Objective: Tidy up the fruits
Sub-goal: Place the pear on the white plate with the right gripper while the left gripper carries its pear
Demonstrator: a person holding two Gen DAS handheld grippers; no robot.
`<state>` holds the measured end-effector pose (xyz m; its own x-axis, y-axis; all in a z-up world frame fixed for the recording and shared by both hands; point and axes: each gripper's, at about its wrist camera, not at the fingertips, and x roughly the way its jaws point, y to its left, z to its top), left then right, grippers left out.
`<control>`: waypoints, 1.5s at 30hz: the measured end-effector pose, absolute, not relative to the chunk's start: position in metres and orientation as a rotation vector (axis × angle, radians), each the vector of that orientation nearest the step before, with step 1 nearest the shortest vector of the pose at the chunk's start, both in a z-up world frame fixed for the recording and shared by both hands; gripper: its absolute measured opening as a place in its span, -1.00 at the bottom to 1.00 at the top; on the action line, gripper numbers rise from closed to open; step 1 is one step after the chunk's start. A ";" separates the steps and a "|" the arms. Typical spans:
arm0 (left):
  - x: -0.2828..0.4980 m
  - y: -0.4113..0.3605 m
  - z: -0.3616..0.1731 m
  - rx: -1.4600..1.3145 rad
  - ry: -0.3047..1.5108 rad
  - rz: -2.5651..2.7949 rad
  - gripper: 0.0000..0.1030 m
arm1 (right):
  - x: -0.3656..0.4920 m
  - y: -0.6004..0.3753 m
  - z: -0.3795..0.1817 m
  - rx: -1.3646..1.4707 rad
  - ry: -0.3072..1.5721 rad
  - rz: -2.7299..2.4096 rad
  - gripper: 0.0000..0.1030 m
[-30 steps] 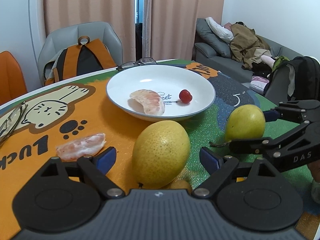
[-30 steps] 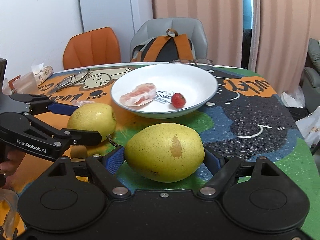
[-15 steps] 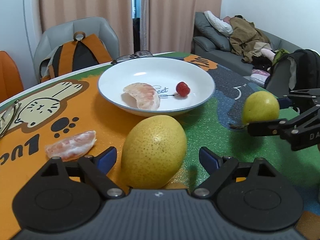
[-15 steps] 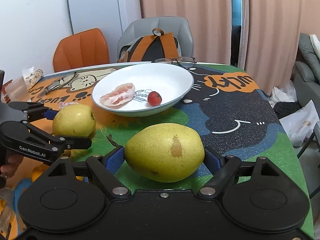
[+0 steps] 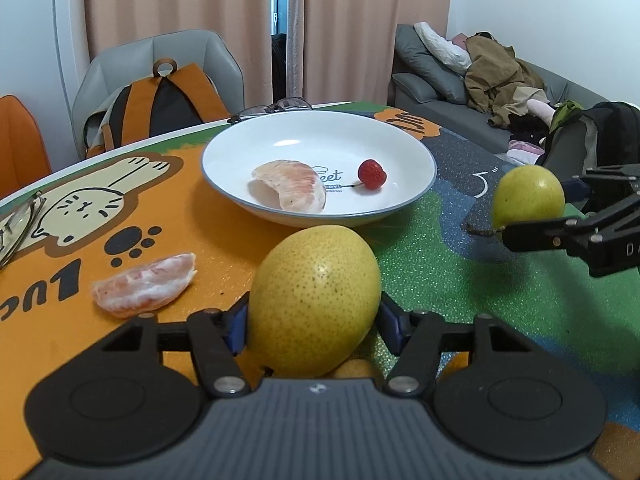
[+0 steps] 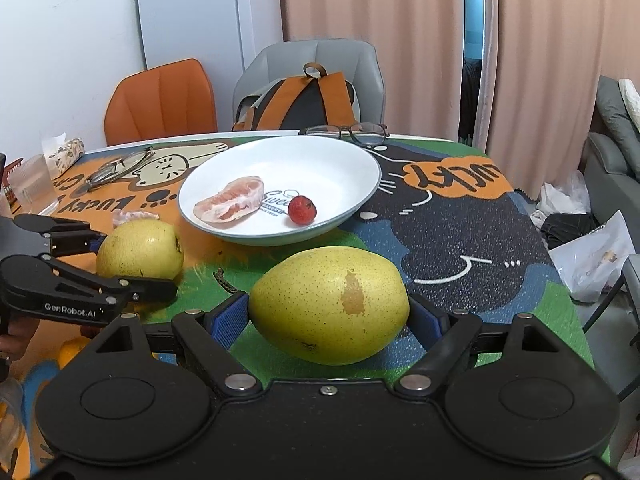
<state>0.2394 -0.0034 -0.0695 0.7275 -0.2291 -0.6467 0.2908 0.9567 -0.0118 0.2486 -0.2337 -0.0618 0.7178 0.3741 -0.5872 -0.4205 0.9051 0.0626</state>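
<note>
Both sets of jaws pinch pears: left gripper (image 5: 314, 322), just closed, holds one speckled yellow pear (image 5: 314, 300); right gripper (image 6: 330, 322) another (image 6: 330, 304). Shallow white plate (image 6: 352, 164) holds pomelo segment (image 6: 230, 202) and red berry (image 6: 302, 210); pears and loose segment (image 5: 144, 290) remain.

Behind my table's far edge: a grey chair (image 6: 316, 80) carrying an orange-and-black backpack (image 6: 304, 100), and an orange chair (image 6: 164, 100) to its left. White wall (image 6: 60, 40), white cabinet (image 6: 192, 20). Peach curtains (image 6: 380, 40) with a narrow gap. Beyond the table's right edge, a grey sofa (image 5: 448, 92) heaped with clothes (image 5: 496, 72); white bags (image 6: 592, 256) on the floor.
</note>
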 end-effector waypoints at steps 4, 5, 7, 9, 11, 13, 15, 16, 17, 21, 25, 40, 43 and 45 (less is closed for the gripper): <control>0.235 -0.003 -0.066 0.080 0.690 -0.273 0.19 | 0.253 -0.233 -0.059 -0.083 0.627 0.445 0.57; 0.234 -0.002 -0.065 0.078 0.685 -0.274 0.19 | 0.255 -0.233 -0.059 -0.084 0.626 0.445 0.57; 0.232 -0.002 -0.061 0.074 0.673 -0.270 0.19 | 0.257 -0.232 -0.058 -0.085 0.627 0.445 0.57; 0.230 -0.001 -0.057 0.072 0.658 -0.271 0.19 | 0.260 -0.231 -0.057 -0.084 0.624 0.448 0.57; 0.228 -0.001 -0.053 0.072 0.646 -0.275 0.19 | 0.260 -0.231 -0.055 -0.083 0.618 0.452 0.57; 0.226 -0.002 -0.048 0.076 0.631 -0.278 0.19 | 0.262 -0.229 -0.051 -0.082 0.607 0.456 0.57; 0.225 -0.002 -0.044 0.074 0.621 -0.281 0.19 | 0.264 -0.227 -0.048 -0.083 0.596 0.461 0.57; 0.225 -0.003 -0.042 0.071 0.617 -0.282 0.19 | 0.266 -0.226 -0.046 -0.083 0.591 0.463 0.57; 0.225 -0.003 -0.040 0.070 0.613 -0.284 0.19 | 0.267 -0.225 -0.044 -0.083 0.586 0.466 0.57; 0.228 -0.004 -0.034 0.067 0.598 -0.284 0.19 | 0.275 -0.219 -0.037 -0.081 0.569 0.478 0.57; 0.233 -0.007 -0.028 0.066 0.585 -0.283 0.19 | 0.288 -0.211 -0.033 -0.086 0.559 0.489 0.57; 0.254 -0.003 -0.024 0.047 0.581 -0.266 0.19 | 0.342 -0.188 -0.043 -0.083 0.596 0.482 0.57; 0.258 -0.004 -0.024 0.044 0.580 -0.261 0.19 | 0.355 -0.182 -0.047 -0.091 0.604 0.470 0.57; 0.261 -0.004 -0.023 0.041 0.576 -0.256 0.19 | 0.362 -0.178 -0.051 -0.101 0.610 0.464 0.57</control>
